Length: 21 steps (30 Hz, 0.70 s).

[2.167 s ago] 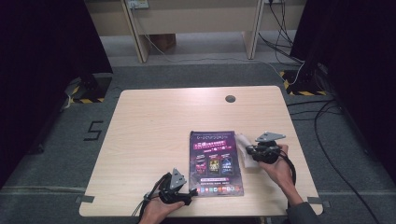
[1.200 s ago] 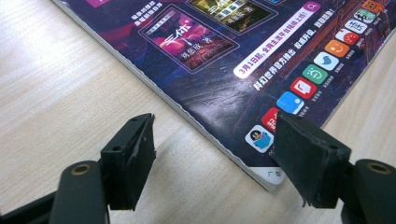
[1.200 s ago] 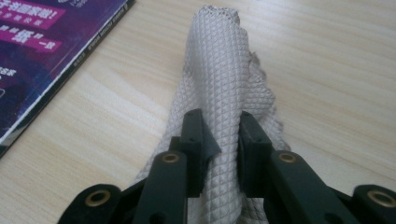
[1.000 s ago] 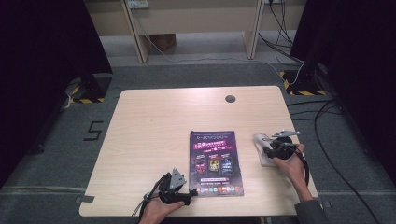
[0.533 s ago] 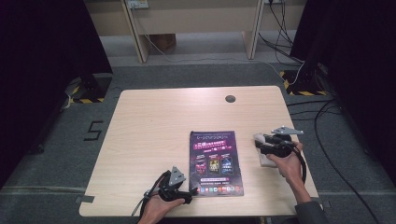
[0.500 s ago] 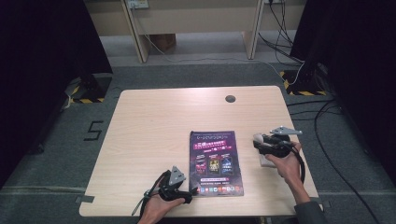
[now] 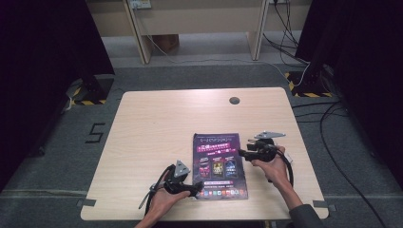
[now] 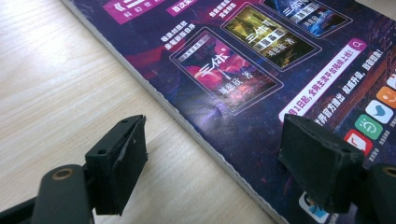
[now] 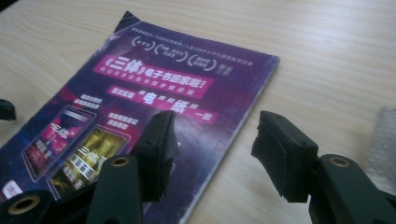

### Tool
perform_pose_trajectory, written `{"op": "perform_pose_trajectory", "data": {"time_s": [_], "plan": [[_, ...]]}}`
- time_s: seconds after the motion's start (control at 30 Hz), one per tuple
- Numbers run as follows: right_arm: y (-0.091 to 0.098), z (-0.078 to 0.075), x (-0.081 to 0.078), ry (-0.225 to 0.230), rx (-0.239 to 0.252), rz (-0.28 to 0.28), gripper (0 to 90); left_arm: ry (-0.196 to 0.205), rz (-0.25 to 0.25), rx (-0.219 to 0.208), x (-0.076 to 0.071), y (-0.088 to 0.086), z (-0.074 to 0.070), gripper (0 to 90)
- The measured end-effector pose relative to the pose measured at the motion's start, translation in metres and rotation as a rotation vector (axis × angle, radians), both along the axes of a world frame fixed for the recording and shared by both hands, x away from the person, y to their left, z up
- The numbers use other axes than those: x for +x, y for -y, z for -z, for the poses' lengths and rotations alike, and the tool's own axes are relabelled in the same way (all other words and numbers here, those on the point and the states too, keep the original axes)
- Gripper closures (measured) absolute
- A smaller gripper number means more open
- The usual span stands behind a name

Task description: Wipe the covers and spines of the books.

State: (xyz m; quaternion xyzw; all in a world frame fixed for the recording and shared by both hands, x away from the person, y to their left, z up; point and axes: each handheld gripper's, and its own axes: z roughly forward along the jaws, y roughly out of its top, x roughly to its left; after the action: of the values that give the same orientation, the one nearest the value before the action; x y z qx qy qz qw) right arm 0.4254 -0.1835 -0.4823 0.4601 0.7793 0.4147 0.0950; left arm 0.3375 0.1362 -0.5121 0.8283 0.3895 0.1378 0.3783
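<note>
A purple magazine (image 7: 219,161) with pink banners lies flat on the wooden table (image 7: 157,128), near the front. My left gripper (image 7: 195,190) sits at its lower left corner. In the left gripper view it (image 8: 219,172) is open, having just been opening. One jaw is over bare wood and the other over the magazine cover (image 8: 243,70), with the edge between them and no pad touching. My right gripper (image 7: 241,153) is at the magazine's right edge. It (image 9: 215,149) has just been opening too and straddles the edge of the magazine (image 9: 154,102) without pressing on it.
A white bubble-textured piece (image 9: 384,140) lies on the table to the right of my right gripper. A dark round hole (image 7: 234,100) is near the table's far edge. Cables (image 7: 332,118) run over the floor on the right, and shelf legs (image 7: 254,28) stand behind the table.
My right gripper has moved left from the white piece to the magazine's right edge. My left gripper has shifted slightly toward the magazine's corner.
</note>
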Motion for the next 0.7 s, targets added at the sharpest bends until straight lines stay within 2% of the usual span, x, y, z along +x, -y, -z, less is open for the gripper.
{"op": "perform_pose_trajectory", "data": {"time_s": [0.13, 0.37, 0.53, 0.63, 0.7], "plan": [[-0.007, 0.005, 0.001, -0.017, -0.008, -0.013, 47.4, -0.007, 0.0, -0.007, 0.002, 0.001, 0.001, 21.7], [-0.011, 0.013, 0.004, -0.054, 0.006, -0.014, 47.4, -0.038, 0.018, -0.029, 0.004, 0.005, 0.002, 22.6], [-0.014, 0.019, 0.007, -0.071, -0.004, -0.018, 47.3, -0.038, 0.027, -0.028, 0.002, 0.007, 0.001, 24.0], [-0.015, 0.021, 0.008, -0.08, 0.011, -0.019, 46.6, -0.041, 0.029, -0.039, 0.0, 0.007, 0.002, 25.3], [-0.016, 0.022, 0.008, -0.083, 0.007, -0.017, 46.6, -0.041, 0.048, -0.032, -0.003, 0.011, 0.001, 25.0]]}}
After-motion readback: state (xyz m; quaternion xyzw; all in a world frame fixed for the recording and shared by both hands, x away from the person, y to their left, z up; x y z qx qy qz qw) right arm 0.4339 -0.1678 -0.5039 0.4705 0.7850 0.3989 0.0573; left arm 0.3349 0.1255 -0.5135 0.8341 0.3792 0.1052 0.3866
